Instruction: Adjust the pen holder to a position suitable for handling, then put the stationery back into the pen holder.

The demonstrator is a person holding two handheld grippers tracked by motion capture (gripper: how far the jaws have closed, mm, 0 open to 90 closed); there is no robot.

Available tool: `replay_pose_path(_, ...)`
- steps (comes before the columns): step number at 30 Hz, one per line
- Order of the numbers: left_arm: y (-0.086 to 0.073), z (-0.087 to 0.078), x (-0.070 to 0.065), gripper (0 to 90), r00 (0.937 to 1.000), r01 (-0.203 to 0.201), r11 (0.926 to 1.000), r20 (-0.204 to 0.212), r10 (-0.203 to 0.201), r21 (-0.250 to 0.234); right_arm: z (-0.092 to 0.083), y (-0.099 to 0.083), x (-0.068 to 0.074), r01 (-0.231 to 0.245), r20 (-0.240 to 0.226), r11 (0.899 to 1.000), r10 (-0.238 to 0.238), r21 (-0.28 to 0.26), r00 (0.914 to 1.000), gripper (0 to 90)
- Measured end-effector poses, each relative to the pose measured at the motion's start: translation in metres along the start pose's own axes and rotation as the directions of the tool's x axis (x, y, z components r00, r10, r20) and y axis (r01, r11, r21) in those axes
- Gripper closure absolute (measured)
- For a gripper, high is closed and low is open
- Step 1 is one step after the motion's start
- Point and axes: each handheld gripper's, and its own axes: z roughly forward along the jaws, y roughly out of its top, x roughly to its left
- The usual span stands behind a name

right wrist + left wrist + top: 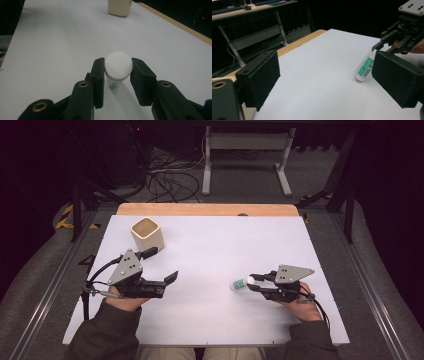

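White board (210, 270) covers the table, dark floor and cables beyond. Right gripper (254, 283) has its jaws closed against the white cap of a glue stick (240, 284), which lies on the board right of centre. Left gripper (162, 265) is spread wide, holding nothing, near a beige cup (147, 234).

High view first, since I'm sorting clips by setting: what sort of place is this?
Probably a lab or recording workspace: a white table on grey carpet, loose cables on the floor behind it, dark surroundings, and a hand-held gripper in each hand.
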Motion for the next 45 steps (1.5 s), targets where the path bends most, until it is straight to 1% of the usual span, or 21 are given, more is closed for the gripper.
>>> replay_pose_path(7, -0.002, 0.008, -0.005, 9.1, 0.9997, -0.002, 0.9999, 0.023, 0.001, 0.010, 0.001, 0.002, 0.002, 0.004, 0.000, 1.000, -0.004, -0.013, 1.0000, 65.8)
replay_pose_path(13, -0.006, 0.019, -0.013, 9.2, 0.9988, -0.013, 0.9995, 0.049, 0.011, 0.028, -0.002, 0.008, 0.004, 0.016, 0.015, 0.998, -0.016, -0.054, 0.9998, 65.7)
replay_pose_path(15, -0.007, 0.023, -0.016, 9.2, 0.9983, -0.010, 0.9995, 0.058, 0.008, 0.031, -0.003, 0.009, 0.005, 0.012, 0.016, 0.997, -0.011, -0.070, 0.9998, 65.8)
replay_pose_path(20, -0.013, 0.037, -0.024, 9.3, 0.9951, -0.020, 0.9990, 0.098, 0.016, 0.039, -0.005, 0.013, 0.006, 0.006, 0.009, 0.995, -0.005, -0.103, 0.9999, 65.7)
replay_pose_path(23, -0.016, 0.045, -0.030, 9.3, 0.9933, -0.025, 0.9985, 0.114, 0.019, 0.049, -0.005, 0.016, 0.007, -0.001, 0.006, 0.993, 0.002, -0.114, 1.0000, 65.7)
replay_pose_path(26, -0.019, 0.053, -0.033, 9.5, 0.9928, -0.029, 0.9982, 0.117, 0.023, 0.053, -0.004, 0.018, 0.008, -0.008, 0.001, 0.993, 0.008, -0.121, 1.0000, 65.7)
replay_pose_path(28, -0.020, 0.056, -0.034, 9.6, 0.9929, -0.022, 0.9984, 0.118, 0.016, 0.052, -0.003, 0.020, 0.008, -0.013, -0.001, 0.992, 0.013, -0.124, 0.9999, 65.7)
replay_pose_path(29, -0.022, 0.059, -0.035, 9.9, 0.9925, -0.012, 0.9988, 0.122, 0.006, 0.048, -0.003, 0.020, 0.009, -0.016, -0.002, 0.992, 0.016, -0.128, 0.9999, 65.7)
replay_pose_path(30, -0.023, 0.061, -0.036, 10.2, 0.9922, -0.009, 0.9989, 0.124, 0.004, 0.045, -0.003, 0.021, 0.009, -0.017, -0.005, 0.991, 0.017, -0.132, 0.9998, 65.7)
replay_pose_path(33, -0.027, 0.067, -0.039, 11.6, 0.9906, -0.014, 0.9991, 0.137, 0.008, 0.040, -0.003, 0.024, 0.010, -0.020, -0.011, 0.989, 0.019, -0.145, 0.9998, 65.7)
replay_pose_path(35, -0.029, 0.071, -0.042, 12.7, 0.9894, -0.011, 0.9990, 0.145, 0.004, 0.044, -0.003, 0.025, 0.011, -0.021, -0.015, 0.988, 0.019, -0.156, 0.9997, 65.7)
replay_pose_path(39, -0.029, 0.079, -0.048, 14.5, 0.9876, -0.022, 0.9986, 0.157, 0.014, 0.048, -0.004, 0.028, 0.012, -0.025, -0.025, 0.985, 0.021, -0.171, 0.9995, 65.7)
replay_pose_path(43, -0.026, 0.087, -0.054, 15.8, 0.9855, -0.038, 0.9981, 0.167, 0.030, 0.049, -0.003, 0.032, 0.014, -0.020, -0.024, 0.983, 0.016, -0.184, 0.9996, 65.7)
replay_pose_path(45, -0.025, 0.091, -0.057, 16.6, 0.9836, -0.044, 0.9980, 0.177, 0.035, 0.046, -0.003, 0.034, 0.015, -0.019, -0.028, 0.981, 0.014, -0.191, 0.9995, 65.7)
